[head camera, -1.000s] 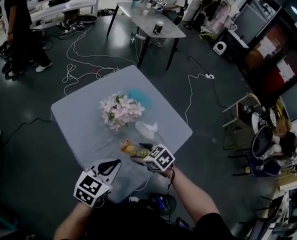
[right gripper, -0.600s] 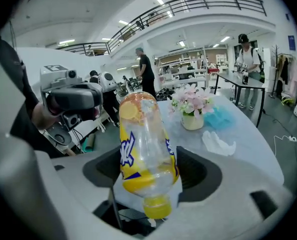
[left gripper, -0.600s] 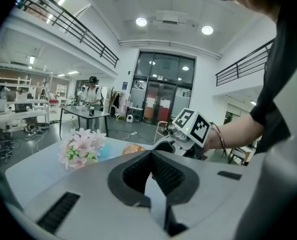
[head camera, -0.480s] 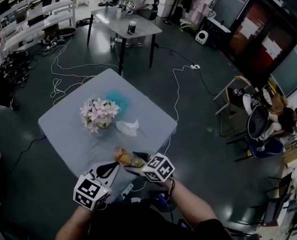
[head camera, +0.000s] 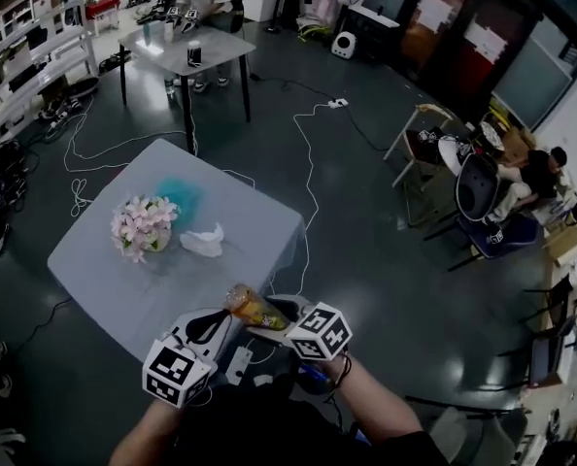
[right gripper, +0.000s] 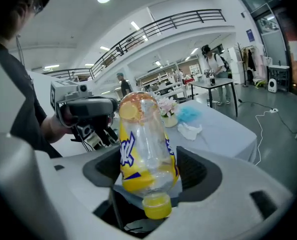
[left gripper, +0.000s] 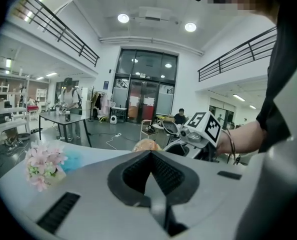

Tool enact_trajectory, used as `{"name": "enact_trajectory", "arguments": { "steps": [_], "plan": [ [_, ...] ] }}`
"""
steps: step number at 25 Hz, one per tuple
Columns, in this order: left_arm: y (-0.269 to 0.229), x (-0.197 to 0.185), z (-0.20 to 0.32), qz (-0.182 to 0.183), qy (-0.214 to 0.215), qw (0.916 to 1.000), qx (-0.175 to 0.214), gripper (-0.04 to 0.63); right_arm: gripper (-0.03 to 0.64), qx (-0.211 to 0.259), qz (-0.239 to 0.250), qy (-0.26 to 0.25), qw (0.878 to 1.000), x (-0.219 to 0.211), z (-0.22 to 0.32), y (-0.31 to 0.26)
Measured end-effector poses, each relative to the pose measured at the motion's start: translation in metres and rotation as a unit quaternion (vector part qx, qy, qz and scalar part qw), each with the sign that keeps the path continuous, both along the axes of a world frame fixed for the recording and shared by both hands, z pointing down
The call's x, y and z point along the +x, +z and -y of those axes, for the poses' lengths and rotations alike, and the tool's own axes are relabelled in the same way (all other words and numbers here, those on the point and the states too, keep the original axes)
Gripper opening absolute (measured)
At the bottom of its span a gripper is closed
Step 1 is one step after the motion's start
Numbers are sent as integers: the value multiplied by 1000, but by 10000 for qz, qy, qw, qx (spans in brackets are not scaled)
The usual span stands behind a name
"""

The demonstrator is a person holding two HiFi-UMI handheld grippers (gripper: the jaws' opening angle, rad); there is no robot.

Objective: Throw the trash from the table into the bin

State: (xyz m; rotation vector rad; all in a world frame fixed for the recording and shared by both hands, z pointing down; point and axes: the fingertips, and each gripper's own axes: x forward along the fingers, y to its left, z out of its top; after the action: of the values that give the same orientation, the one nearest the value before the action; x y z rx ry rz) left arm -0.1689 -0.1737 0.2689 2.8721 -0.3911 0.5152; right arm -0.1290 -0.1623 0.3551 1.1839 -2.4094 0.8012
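Observation:
My right gripper (head camera: 267, 320) is shut on a clear plastic bottle (head camera: 254, 308) with a yellow label, held in the air off the near corner of the grey table (head camera: 94, 270). In the right gripper view the bottle (right gripper: 144, 146) stands between the pads, yellow cap towards the camera. My left gripper (head camera: 214, 324) hangs just left of it, shut and empty; its jaws (left gripper: 151, 156) meet with nothing between them. A crumpled white tissue (head camera: 203, 241) lies on the table. I see no bin clearly.
A pink flower bunch (head camera: 143, 226) and a blue fluffy thing (head camera: 182, 197) stand on the table beside the tissue. Cables (head camera: 308, 163) trail over the dark floor. A second table (head camera: 186, 51) with a person stands far back; chairs (head camera: 473, 192) at the right.
Both grippers have drawn back from the table towards my body and risen a little, the right one carrying the bottle off the near edge. The table has slid left in the head view.

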Motion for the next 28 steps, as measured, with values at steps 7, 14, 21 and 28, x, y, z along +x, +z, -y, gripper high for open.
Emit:
{"name": "enact_trajectory", "arguments": {
  "steps": [7,14,21,28],
  "plan": [
    [6,59,-38,51,434,9990,42,12,328,190,323,790,9962,59,-60,-6],
    [17,120,-96,89,1167,9931,-10,12,328,296,455,1569,9861,114,-128,-11],
    [38,179,-154,182,1966,9802,-157,12,328,246,558,2530,9655,164,-204,4],
    [71,234,-210,377,2715,9615,-223,12,328,294,588,3529,9334,214,-274,31]
  ]
}}
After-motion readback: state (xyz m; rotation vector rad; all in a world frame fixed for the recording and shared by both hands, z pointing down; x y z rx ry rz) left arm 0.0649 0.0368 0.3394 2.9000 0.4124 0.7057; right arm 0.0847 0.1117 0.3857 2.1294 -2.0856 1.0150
